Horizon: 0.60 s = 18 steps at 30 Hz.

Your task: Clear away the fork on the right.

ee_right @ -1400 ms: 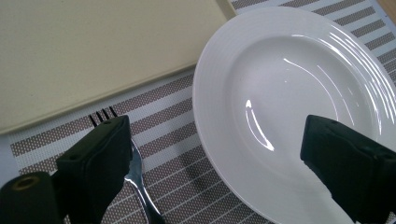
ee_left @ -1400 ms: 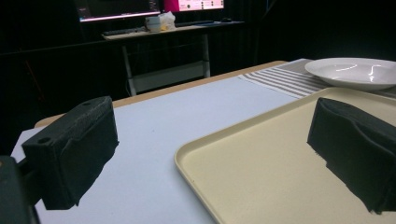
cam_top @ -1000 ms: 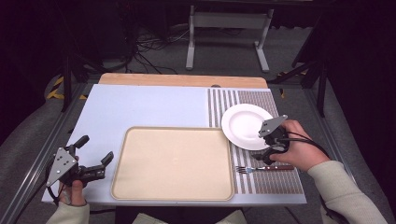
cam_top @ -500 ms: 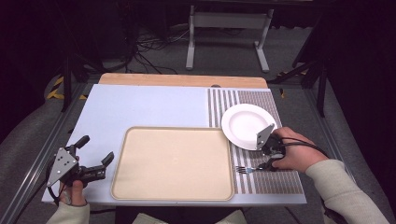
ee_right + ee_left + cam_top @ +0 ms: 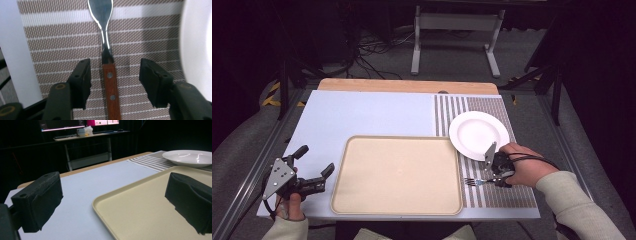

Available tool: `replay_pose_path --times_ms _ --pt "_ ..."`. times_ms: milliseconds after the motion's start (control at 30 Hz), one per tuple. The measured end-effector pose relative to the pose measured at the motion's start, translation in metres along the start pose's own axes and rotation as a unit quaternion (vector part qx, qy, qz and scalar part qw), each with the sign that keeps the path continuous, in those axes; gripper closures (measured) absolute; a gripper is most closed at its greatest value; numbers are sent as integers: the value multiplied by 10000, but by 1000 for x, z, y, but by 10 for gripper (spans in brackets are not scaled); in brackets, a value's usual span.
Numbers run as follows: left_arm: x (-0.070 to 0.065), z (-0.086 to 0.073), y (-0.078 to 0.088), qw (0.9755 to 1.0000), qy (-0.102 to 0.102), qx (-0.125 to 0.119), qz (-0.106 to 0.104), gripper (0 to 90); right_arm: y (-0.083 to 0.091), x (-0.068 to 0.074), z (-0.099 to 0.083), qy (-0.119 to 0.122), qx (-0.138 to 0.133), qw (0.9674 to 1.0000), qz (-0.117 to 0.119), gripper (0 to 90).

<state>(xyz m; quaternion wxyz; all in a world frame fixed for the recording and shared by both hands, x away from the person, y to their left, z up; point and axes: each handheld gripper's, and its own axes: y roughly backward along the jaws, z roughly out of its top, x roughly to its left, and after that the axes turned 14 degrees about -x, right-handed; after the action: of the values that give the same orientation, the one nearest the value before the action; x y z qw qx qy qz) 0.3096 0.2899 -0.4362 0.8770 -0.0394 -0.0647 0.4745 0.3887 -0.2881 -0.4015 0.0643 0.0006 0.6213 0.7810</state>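
Striped placemat (image 5: 140, 37) lower right — right gripper (image 5: 114, 77) gapes astride a wooden-handled fork (image 5: 110, 82); left gripper (image 5: 112, 202) gapes over the tray (image 5: 150, 220); no writing legible.

Dark room, grey floor (image 5: 377, 65), metal stand (image 5: 455, 30)

My fork (image 5: 108, 62), steel with a riveted brown wooden handle, lies flat on the striped placemat (image 5: 499, 192) near the table's (image 5: 377, 112) front right corner, just beside the white plate (image 5: 478, 134).
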Motion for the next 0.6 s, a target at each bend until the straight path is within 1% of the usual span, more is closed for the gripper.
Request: replay_pose_path --times_ms 133,167,200,233,267,333,500,600 --pt "0 0 0 10000 -6 -8 -8 17 -7 0 0 182 230 9994 178 522" --pt "0 0 0 10000 -6 -8 -8 17 -7 0 0 182 230 9994 178 522" --pt "0 0 0 10000 -4 5 -9 17 -8 0 1 256 370 9987 231 569" --pt "0 0 0 10000 12 2 -1 17 -8 0 1 256 370 9987 231 569" --pt "0 -1 0 10000 7 22 -13 17 -9 0 1 274 399 9985 274 587" --pt "0 -1 0 10000 24 12 -16 17 -10 -1 2 399 492 9976 289 640" --pt "0 -1 -1 10000 25 19 -29 17 -13 -2 3 484 542 9967 367 742" --pt "0 -1 0 10000 39 16 -29 17 -13 -1 3 444 529 9969 380 770"
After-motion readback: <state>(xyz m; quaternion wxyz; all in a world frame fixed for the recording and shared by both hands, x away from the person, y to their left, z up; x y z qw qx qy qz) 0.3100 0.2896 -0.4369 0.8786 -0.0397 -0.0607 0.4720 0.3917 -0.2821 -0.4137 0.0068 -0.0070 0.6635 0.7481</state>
